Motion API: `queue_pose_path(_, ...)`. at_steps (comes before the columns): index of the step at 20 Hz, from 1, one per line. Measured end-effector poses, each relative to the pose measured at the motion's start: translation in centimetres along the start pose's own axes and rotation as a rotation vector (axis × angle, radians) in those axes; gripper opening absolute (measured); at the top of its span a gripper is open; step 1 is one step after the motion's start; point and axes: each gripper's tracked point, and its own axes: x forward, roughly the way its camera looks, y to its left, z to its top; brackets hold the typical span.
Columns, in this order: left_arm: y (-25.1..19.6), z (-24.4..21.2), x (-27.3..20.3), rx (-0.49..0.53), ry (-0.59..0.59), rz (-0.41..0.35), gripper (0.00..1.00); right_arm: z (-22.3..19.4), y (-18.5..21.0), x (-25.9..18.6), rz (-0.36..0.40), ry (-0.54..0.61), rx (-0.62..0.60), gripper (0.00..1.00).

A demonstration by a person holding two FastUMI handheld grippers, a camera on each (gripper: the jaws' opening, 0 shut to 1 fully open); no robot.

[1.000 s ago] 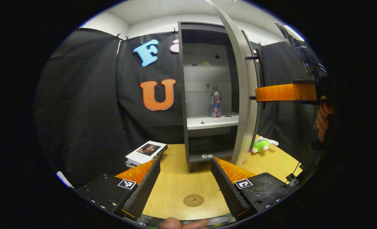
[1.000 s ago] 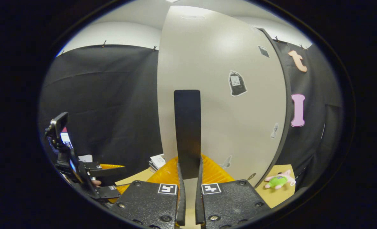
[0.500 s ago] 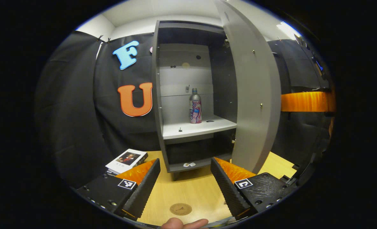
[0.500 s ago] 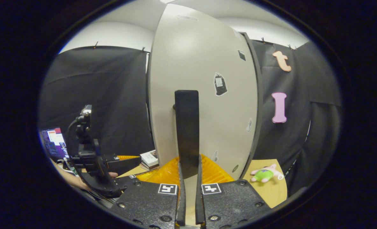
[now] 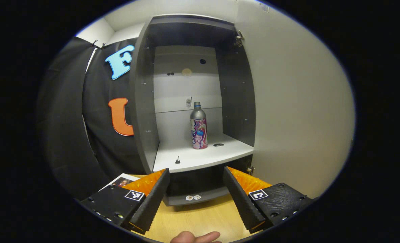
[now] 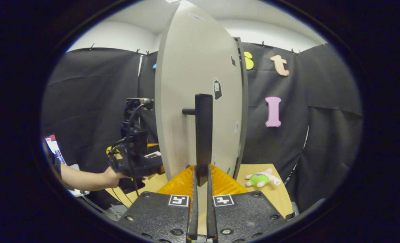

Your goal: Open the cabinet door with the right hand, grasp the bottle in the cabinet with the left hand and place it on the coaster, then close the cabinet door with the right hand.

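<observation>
Bottle (image 5: 199, 125) upright on shelf (image 5: 200, 156), straight ahead of spread left gripper (image 5: 196, 194); right gripper (image 6: 200, 175) clamped on door handle (image 6: 203, 130).

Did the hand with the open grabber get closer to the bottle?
Yes. The left gripper has gone forward toward the cabinet: the shelf and bottle loom nearer, and the coaster has slipped under the view.

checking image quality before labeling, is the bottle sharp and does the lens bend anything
Left gripper view: the bottle is sharp and evenly lit, with a faint shadow on the shelf; the fisheye bows the cabinet sides outward. Right gripper view: the door bulges into a curved slab with soft glare near its top, and the handle stays crisp.
</observation>
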Motion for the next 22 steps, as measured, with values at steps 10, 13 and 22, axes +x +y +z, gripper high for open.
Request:
queue_pose_path(10,-1.3,4.7,15.2,-0.051,-0.037,0.082,0.96,0.0,-8.4,-2.9,-0.155,0.023,0.022,0.13)
queue_pose_path(13,0.0,5.5,18.9,-0.055,-0.046,0.123,0.97,0.1,-10.8,-3.5,-0.22,0.02,0.032,0.13)
queue_pose_path(22,1.7,5.0,27.0,-0.074,-0.012,0.185,0.97,0.6,-13.2,-3.6,-0.24,0.007,-0.019,0.08)
